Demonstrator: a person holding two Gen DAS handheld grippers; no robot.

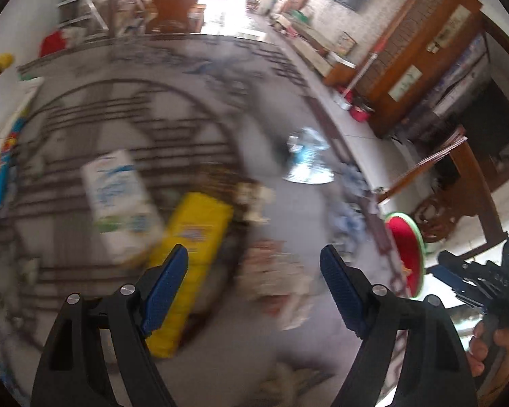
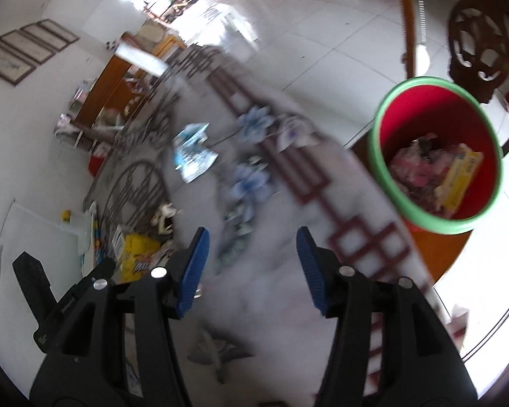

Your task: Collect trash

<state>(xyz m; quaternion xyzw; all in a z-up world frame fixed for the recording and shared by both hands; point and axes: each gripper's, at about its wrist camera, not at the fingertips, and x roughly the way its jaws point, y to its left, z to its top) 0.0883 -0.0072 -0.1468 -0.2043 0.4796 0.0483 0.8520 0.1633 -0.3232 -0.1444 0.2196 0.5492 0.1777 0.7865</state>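
Note:
My left gripper (image 1: 254, 261) is open and empty above a patterned table (image 1: 288, 332). Just beyond its fingers lie a yellow packet (image 1: 193, 247), a white carton (image 1: 118, 200), crumpled brownish wrappers (image 1: 275, 278) and a silvery blue wrapper (image 1: 305, 159). My right gripper (image 2: 252, 247) is open and empty over the same table (image 2: 264, 291); the silvery blue wrapper (image 2: 191, 152) lies ahead of it. A red bin with a green rim (image 2: 437, 152) stands past the table's edge at the right, holding pink trash and a yellow box. It also shows in the left wrist view (image 1: 407, 251).
The view is motion-blurred. The right gripper and the hand holding it (image 1: 482, 288) show at the right of the left wrist view. A white tiled floor (image 2: 322, 51) surrounds the table. Wooden furniture (image 1: 424, 51) lines the far wall. A carved dark stool (image 2: 482, 40) stands behind the bin.

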